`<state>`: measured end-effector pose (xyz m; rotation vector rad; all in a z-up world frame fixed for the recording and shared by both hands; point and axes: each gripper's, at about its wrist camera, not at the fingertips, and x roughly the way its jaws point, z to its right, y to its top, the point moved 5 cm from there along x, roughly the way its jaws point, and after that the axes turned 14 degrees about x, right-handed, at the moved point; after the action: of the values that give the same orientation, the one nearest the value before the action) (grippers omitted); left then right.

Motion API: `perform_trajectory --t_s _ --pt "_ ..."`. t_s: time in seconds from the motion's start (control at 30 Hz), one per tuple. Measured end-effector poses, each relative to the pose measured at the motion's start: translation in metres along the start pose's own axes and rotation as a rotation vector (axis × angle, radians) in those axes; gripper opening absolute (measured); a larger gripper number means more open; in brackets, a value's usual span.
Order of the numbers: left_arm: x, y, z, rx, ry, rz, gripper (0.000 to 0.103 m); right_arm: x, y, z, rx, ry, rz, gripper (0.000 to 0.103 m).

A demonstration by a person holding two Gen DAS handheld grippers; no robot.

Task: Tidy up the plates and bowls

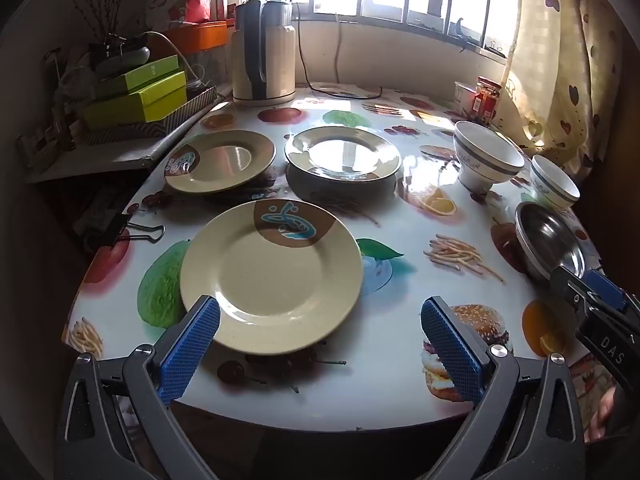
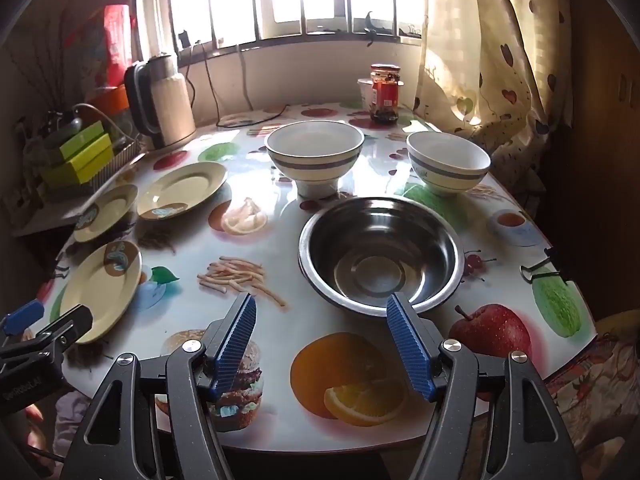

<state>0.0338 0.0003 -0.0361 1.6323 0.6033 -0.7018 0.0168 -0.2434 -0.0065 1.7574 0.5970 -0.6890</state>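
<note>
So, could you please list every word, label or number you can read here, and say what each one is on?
"DAS": on the right gripper body, in the left wrist view.
"DexRobot.AI", partly in shadow: on the left gripper body, in the right wrist view.
Red jar label: too small to read.
Green boxes: print too blurred.
White bowls: band lettering unreadable.

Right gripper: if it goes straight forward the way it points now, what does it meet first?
Most likely the near rim of the steel bowl. The right gripper is open and empty, pointing down toward it; depth is uncertain, so it might touch the table first.
</note>
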Motion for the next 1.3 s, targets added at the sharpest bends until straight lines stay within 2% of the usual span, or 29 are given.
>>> perform_trajectory --t_s 0.2,0.4,1.0,1.3 --pt "-0.001 0.001 0.004 0.005 0.005 0.001 0.101 0.000 0.000 0.000 0.003 0.009 0.000 0.070" --pt "-0.001 0.003 0.002 0.017 0.041 -0.009 0.101 -0.002 0.005 -0.004 0.000 0.021 0.009 0.072" --pt "0.004 0.003 0.004 0.019 0.029 -0.023 0.101 -0.002 0.007 -0.007 -0.017 0.013 0.024 0.073" --pt "0.006 0.002 -0.003 0.007 0.046 -0.026 0.101 0.006 0.006 -0.013 -0.031 0.020 0.011 0.073"
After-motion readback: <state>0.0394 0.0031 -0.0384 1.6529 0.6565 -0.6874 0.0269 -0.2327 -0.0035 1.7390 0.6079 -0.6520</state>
